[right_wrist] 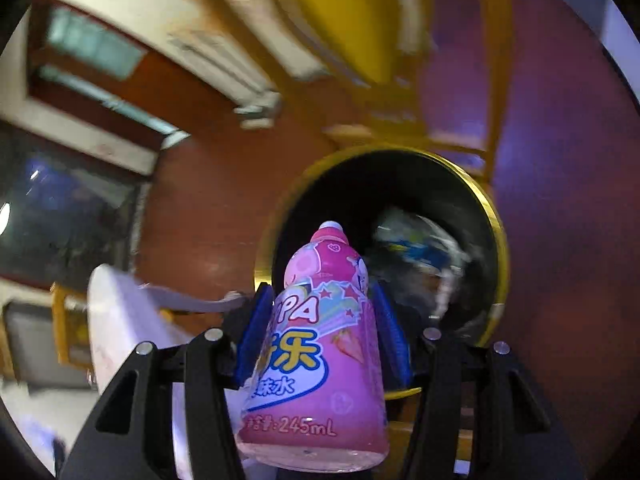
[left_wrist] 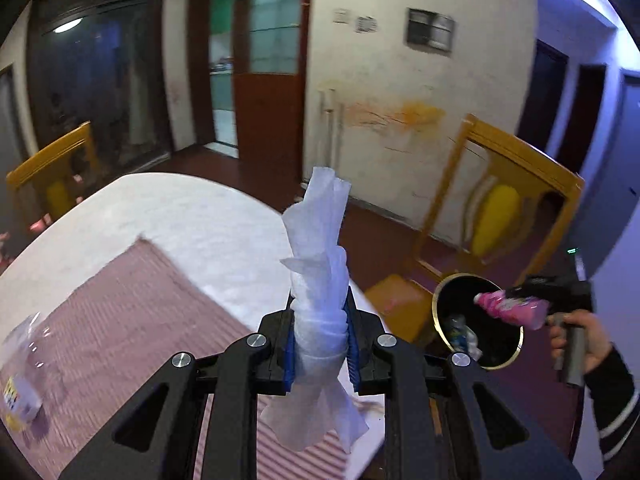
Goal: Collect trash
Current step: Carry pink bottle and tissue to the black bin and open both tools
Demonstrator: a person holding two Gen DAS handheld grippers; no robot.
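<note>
My left gripper (left_wrist: 320,340) is shut on a twisted white paper tissue (left_wrist: 318,248) and holds it above the table's right edge. My right gripper (right_wrist: 324,320) is shut on a pink 245 mL drink bottle (right_wrist: 320,340), cap pointing at the open mouth of a black trash bin with a gold rim (right_wrist: 498,224). In the left wrist view the right gripper (left_wrist: 520,306) holds the pink bottle (left_wrist: 508,308) over the bin (left_wrist: 496,364), which stands on the floor right of the table. Crumpled trash (right_wrist: 416,248) lies inside the bin.
A white table (left_wrist: 192,216) carries a pink striped placemat (left_wrist: 132,320) with a clear plastic bottle (left_wrist: 24,368) at its left. Yellow wooden chairs stand behind the bin (left_wrist: 516,184) and at the far left (left_wrist: 52,168). The floor (right_wrist: 560,280) is dark red.
</note>
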